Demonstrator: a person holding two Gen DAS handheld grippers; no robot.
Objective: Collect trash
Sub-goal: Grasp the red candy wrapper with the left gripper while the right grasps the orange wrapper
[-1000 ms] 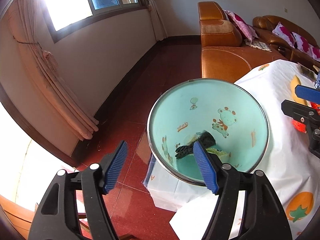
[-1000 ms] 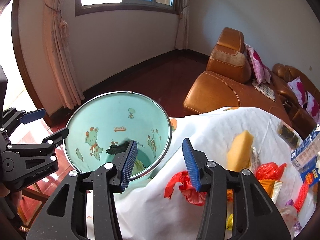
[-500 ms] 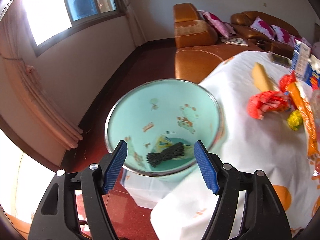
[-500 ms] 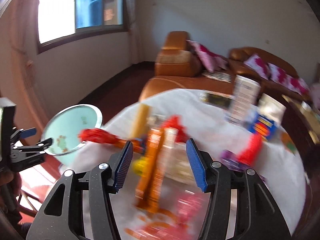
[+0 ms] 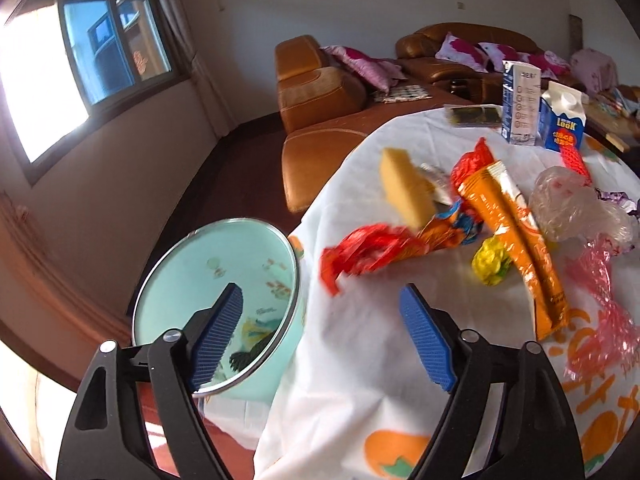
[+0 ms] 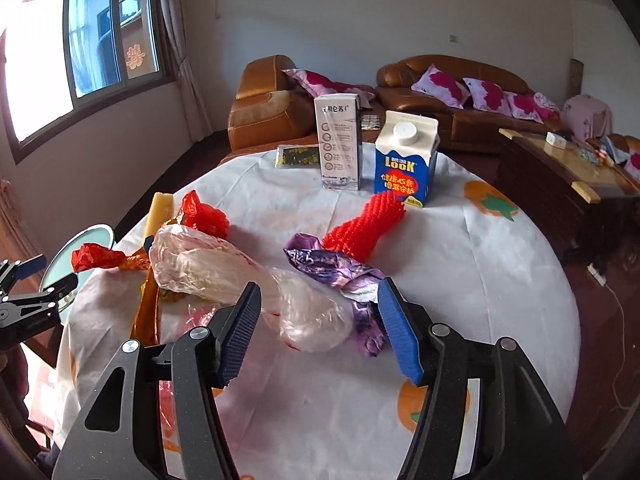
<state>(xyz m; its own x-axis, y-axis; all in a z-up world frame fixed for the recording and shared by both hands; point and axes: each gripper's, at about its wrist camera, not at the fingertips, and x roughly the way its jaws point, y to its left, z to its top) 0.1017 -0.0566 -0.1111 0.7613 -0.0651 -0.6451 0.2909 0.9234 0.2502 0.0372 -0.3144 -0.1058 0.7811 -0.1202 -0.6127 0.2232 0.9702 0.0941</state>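
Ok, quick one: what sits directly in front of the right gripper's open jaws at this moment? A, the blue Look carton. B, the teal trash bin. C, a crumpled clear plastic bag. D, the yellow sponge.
C: in the right wrist view the right gripper is open and empty, with the crumpled clear plastic bag lying on the tablecloth just ahead of it, beside a purple foil wrapper.

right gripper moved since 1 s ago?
Yes. The right gripper swung away from the bin, now at far left, to hover open over the clear bag and purple wrapper.
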